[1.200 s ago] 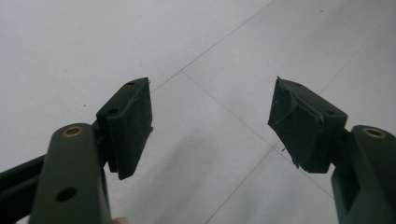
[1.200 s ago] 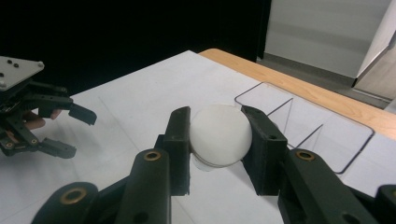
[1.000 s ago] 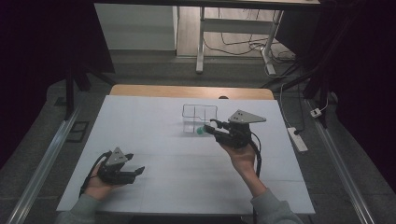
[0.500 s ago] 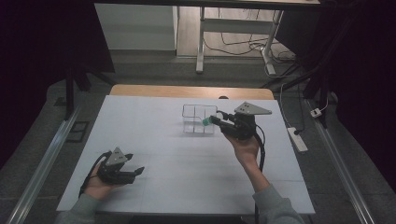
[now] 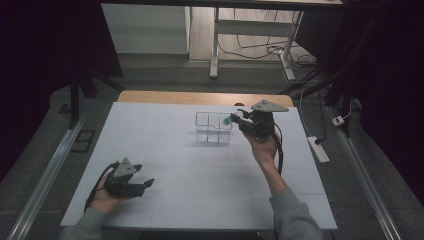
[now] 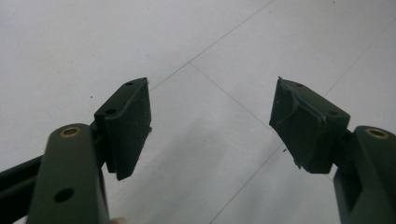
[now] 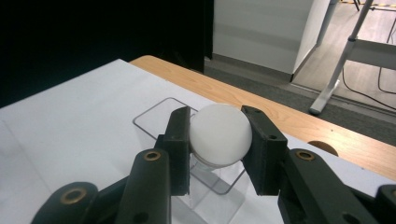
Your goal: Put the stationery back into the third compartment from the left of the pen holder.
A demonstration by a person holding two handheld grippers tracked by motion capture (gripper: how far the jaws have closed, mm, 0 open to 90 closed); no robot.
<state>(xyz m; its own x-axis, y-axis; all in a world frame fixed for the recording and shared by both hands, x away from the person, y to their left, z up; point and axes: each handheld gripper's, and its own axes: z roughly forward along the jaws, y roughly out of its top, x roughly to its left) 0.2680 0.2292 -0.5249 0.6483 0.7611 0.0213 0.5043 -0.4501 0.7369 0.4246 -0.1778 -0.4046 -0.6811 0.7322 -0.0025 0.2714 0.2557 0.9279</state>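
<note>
Right gripper (image 7: pixel 217 140) clamps a smooth white rounded cap (image 7: pixel 219 133) above the clear divided box (image 5: pixel 214 128); left gripper (image 6: pixel 212 126) rests open, empty, near left.

Desk (image 5: pixel 165 150): matt white sheet surface, faint seam lines; bare wood strip at far edge, smooth.
Box (image 7: pixel 161 116): clear plastic, glossy, thin walls.
Ball (image 7: pixel 219 134): white, matt, smooth, held in right tool (image 7: pixel 218 149).
Left tool (image 6: pixel 210 126): black plastic, matt; pads dull, edges slightly rough; brass-coloured metal rivets.
</note>
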